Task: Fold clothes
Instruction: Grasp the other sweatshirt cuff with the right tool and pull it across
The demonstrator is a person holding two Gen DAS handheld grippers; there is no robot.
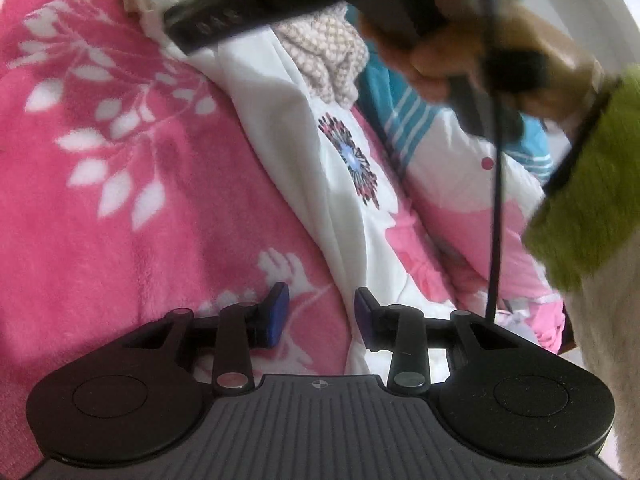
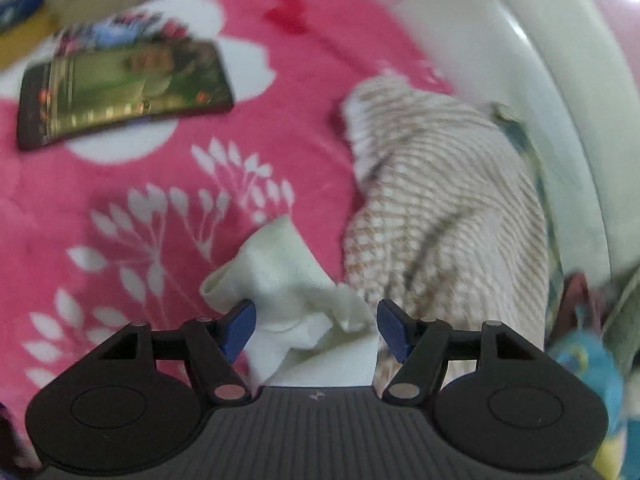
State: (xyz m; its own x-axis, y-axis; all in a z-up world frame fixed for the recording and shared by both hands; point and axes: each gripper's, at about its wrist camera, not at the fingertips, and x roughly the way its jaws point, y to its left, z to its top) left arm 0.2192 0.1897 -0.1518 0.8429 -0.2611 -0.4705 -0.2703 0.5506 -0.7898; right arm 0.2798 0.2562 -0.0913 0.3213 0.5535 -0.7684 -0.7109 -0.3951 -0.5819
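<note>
A white garment with a dark flower print (image 1: 320,168) lies rumpled across the pink floral blanket (image 1: 120,200). My left gripper (image 1: 322,316) hovers over its near edge, open, with nothing between the pads. Beyond it lie a beige knit garment (image 1: 328,52) and a teal striped one (image 1: 404,120). A hand (image 1: 440,60) in a green sleeve crosses the top of the left wrist view, blurred. My right gripper (image 2: 316,328) stands open over a crumpled cream cloth (image 2: 288,280), which lies between the pads without being pinched. The beige knit garment (image 2: 440,200) is just to its right.
A dark flat rectangle with a colourful picture (image 2: 120,88) rests on the pink blanket (image 2: 120,200) at the far left. A white curved rail (image 2: 540,60) borders the right side. A blue plush toy (image 2: 588,364) sits at the lower right.
</note>
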